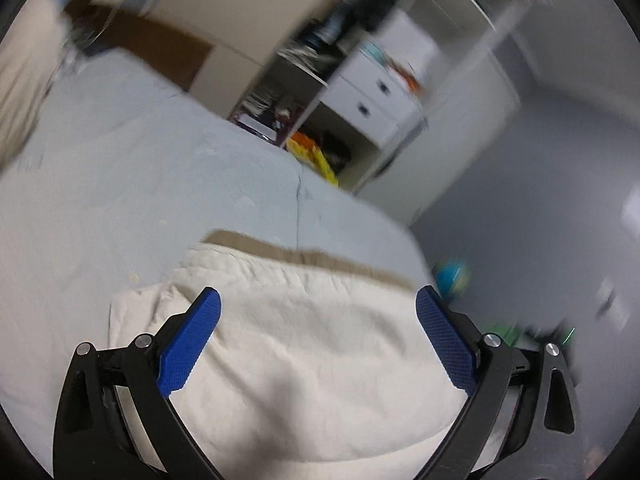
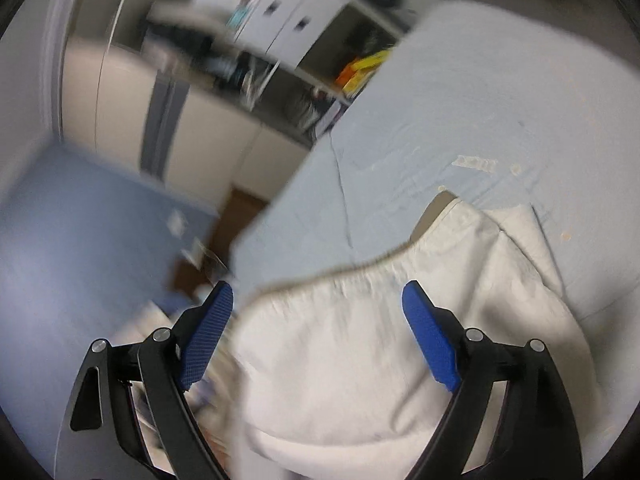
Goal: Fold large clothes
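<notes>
Left wrist view: left gripper (image 1: 318,300) is hanging over the cream garment (image 1: 304,344), blue pads (image 1: 190,344) spread wide, gripping nothing.
Right wrist view: right gripper (image 2: 318,296) is hovering above the same cream garment (image 2: 360,352), tongs gaping wide, empty.
Garment: it is lying bunched on the pale blue bedsheet (image 1: 160,184) near the bed's corner, a tan band (image 1: 304,258) showing along its far edge.
Background: white drawers (image 1: 372,100) and open shelves (image 1: 292,92) are standing beyond the bed, all blurred.
</notes>
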Demonstrator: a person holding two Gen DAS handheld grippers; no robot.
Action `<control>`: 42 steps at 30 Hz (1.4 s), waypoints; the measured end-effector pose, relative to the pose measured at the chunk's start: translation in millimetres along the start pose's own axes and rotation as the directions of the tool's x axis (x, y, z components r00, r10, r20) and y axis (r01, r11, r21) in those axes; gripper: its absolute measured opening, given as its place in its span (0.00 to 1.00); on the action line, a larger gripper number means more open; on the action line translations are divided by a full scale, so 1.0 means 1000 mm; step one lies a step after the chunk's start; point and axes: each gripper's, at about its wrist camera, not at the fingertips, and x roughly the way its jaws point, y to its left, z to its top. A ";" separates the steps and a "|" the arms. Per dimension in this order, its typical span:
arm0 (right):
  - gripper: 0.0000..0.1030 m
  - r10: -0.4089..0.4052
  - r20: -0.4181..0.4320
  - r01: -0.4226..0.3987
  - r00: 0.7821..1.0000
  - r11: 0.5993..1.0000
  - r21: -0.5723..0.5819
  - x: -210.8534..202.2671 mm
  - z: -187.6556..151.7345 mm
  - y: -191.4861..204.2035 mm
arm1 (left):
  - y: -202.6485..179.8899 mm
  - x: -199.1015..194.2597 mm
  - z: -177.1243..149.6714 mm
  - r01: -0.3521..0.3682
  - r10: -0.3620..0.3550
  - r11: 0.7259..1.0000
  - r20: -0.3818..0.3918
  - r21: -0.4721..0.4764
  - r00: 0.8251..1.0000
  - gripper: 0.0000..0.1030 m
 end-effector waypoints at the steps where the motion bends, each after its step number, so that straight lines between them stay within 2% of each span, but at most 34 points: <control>1: 0.80 -0.052 -0.022 0.050 0.998 0.995 -0.089 0.007 -0.012 0.013 | -0.008 0.004 -0.004 -0.006 0.007 0.999 -0.014 0.037 1.000 0.91; 3: 0.80 -0.143 -0.039 0.130 0.989 0.964 -0.231 0.020 -0.033 0.031 | -0.026 0.017 -0.018 -0.011 0.019 0.993 -0.061 0.120 0.998 0.91; 6: 0.80 -0.266 -0.028 0.230 0.964 0.879 -0.417 0.041 -0.071 0.052 | -0.051 0.037 -0.041 -0.032 0.063 0.970 -0.119 0.242 0.991 0.91; 10: 0.80 -0.366 0.001 0.308 0.930 0.782 -0.541 0.068 -0.101 0.061 | -0.068 0.059 -0.063 -0.081 0.148 0.924 -0.155 0.373 0.977 0.91; 14: 0.80 -0.424 0.039 0.358 0.905 0.711 -0.606 0.089 -0.119 0.057 | -0.057 0.083 -0.083 -0.141 0.244 0.908 -0.224 0.394 0.943 0.91; 18: 0.83 -0.457 0.023 0.368 0.889 0.685 -0.629 0.110 -0.125 0.041 | -0.039 0.102 -0.092 -0.165 0.288 0.906 -0.284 0.389 0.914 0.91; 22: 0.86 -0.486 0.005 0.372 0.874 0.662 -0.651 0.129 -0.130 0.028 | -0.027 0.114 -0.099 -0.183 0.318 0.904 -0.319 0.388 0.893 0.91; 26: 0.87 -0.514 0.003 0.386 0.858 0.640 -0.665 0.145 -0.135 0.022 | -0.016 0.126 -0.101 -0.190 0.316 0.921 -0.363 0.341 0.877 0.91; 33: 0.87 -0.523 -0.001 0.393 0.852 0.642 -0.658 0.159 -0.140 0.005 | -0.010 0.146 -0.112 -0.213 0.341 0.910 -0.349 0.357 0.873 0.91; 42: 0.87 -0.520 0.001 0.393 0.854 0.645 -0.656 0.165 -0.141 -0.004 | -0.006 0.165 -0.107 -0.227 0.354 0.906 -0.347 0.357 0.868 0.91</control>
